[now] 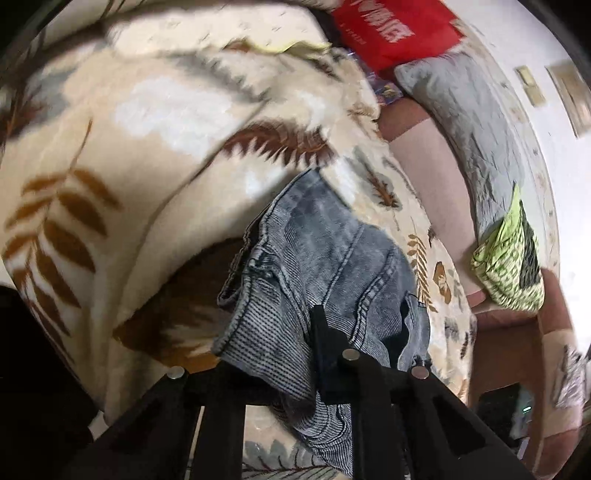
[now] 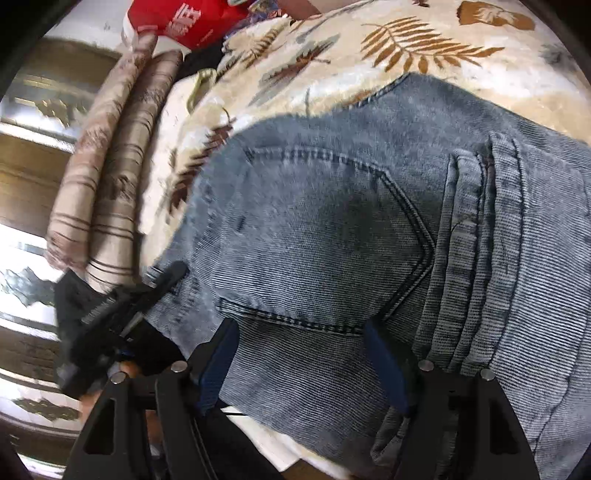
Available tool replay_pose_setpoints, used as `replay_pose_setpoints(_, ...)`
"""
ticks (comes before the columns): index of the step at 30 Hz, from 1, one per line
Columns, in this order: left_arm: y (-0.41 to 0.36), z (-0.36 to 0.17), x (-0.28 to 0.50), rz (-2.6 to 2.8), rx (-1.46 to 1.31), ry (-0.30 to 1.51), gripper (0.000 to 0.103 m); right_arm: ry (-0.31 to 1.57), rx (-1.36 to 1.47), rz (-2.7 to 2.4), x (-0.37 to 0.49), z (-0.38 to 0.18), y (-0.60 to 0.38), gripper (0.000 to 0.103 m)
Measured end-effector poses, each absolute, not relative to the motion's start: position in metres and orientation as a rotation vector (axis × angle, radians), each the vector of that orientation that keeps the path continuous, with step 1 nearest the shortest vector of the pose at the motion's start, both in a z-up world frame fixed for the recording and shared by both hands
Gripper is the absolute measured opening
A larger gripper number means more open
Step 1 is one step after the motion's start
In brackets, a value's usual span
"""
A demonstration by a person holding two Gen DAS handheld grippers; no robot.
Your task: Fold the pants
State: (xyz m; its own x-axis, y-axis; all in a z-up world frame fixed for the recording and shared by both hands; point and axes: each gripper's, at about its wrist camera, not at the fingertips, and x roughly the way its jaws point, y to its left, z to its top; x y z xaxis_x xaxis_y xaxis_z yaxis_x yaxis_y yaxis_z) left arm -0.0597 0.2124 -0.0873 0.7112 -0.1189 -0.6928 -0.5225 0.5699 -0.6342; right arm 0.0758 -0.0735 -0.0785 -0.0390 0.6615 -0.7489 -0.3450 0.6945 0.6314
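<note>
Left wrist view: we find the left tool (image 1: 295, 354) clamped on a bunched edge of the grey-blue denim pants (image 1: 325, 254), which lie crumpled on the leaf-patterned blanket (image 1: 122, 147), with a grey cushion (image 1: 476, 129) and a red bag (image 1: 391, 29) at the far right. In the right wrist view we record the right tool (image 2: 299, 332) with its fingers apart, straddling the pants (image 2: 332, 221) just below a back pocket (image 2: 317, 236), and we cannot tell whether the pads touch the cloth.
</note>
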Motion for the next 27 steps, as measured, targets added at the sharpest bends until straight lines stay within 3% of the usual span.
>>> replay_pose_setpoints(7, 0.170, -0.029, -0.049, 0.240, -0.708, 0.690, 0.013, 1.197, 0.517, 0.773, 0.068, -0.040, -0.176, 0.074)
replay_pose_setpoints(17, -0.005, 0.055, -0.034, -0.010, -0.242, 0.595, 0.011, 0.981, 0.798, 0.538, 0.033, -0.042, -0.348, 0.074)
replay_pose_setpoints(22, -0.092, 0.018, -0.010, -0.160, -0.116, 0.742, 0.014, 0.941, 0.867, 0.478, 0.015, -0.051, -0.394, 0.074)
replay_pose_setpoints(24, -0.126, -0.031, 0.007, -0.264, -0.091, 0.936, 0.023, 0.946, 0.887, 0.452, 0.010, -0.058, -0.410, 0.074)
replay_pose_setpoints(27, -0.140, -0.070, 0.013, -0.348, -0.066, 1.097, 0.027, 0.964, 0.902, 0.429, 0.006, -0.067, -0.417, 0.074)
